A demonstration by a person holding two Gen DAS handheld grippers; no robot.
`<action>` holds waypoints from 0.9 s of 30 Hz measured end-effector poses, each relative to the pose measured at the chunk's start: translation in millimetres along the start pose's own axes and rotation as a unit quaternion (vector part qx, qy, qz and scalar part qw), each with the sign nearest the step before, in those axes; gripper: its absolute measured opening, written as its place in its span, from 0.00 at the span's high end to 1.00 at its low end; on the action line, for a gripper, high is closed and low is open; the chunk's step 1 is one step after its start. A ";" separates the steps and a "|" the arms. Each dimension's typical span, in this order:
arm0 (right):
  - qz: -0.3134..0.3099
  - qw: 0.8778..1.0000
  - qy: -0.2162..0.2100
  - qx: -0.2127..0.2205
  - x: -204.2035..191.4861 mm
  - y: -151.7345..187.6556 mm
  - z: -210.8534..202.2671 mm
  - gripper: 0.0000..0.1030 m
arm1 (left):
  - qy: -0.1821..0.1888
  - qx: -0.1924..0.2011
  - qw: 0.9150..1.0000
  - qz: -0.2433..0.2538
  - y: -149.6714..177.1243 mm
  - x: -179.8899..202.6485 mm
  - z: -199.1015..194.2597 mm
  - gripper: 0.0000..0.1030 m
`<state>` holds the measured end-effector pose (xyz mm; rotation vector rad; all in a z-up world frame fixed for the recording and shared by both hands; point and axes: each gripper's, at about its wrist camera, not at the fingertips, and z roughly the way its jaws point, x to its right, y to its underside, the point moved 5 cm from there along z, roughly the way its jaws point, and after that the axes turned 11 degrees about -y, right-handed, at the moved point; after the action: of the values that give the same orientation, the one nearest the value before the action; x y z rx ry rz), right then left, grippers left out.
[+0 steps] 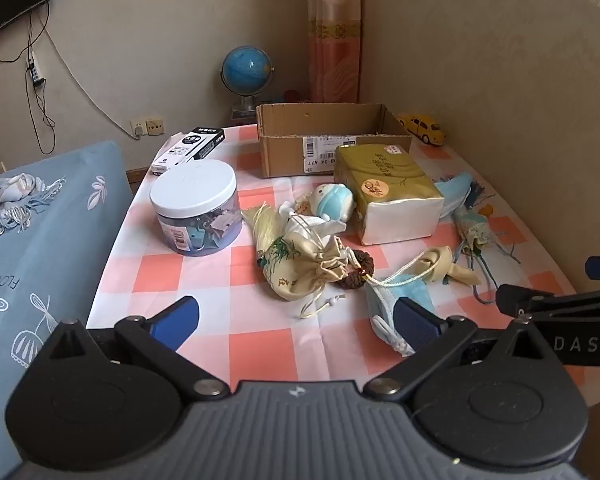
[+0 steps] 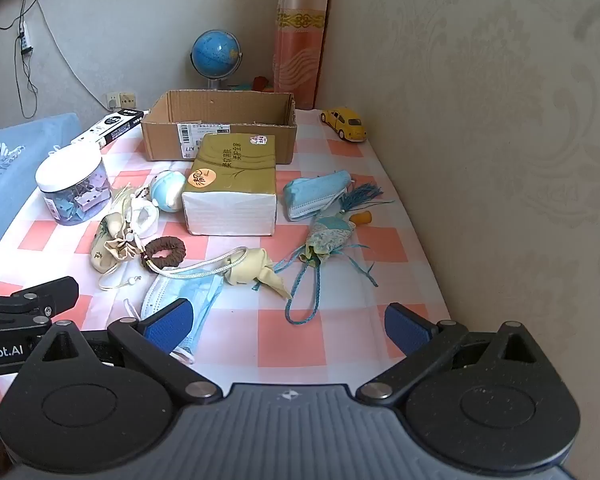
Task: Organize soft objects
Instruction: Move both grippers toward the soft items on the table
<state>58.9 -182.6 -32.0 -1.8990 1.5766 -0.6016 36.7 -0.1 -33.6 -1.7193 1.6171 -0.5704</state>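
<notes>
My left gripper and right gripper hang spread wide and empty over the near edge of a pink-checked table in a wallpapered corner. Masks, pouches and a tissue pack lie mid-table. An open box stands far, a globe beyond it.

I see checked table | ahead of my tongs: masks, pouches, tissue pack, cardboard box, jar.
</notes>
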 end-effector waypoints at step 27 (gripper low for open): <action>-0.051 0.998 -0.031 0.015 -6.5 -10.7 5.7 0.00 | 0.022 0.007 1.000 0.000 -6.1 -1.9 8.7 0.00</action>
<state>69.1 -174.1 -28.6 -1.9656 1.4323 -0.5999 47.0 3.3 -34.6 -1.7084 1.6394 -0.6215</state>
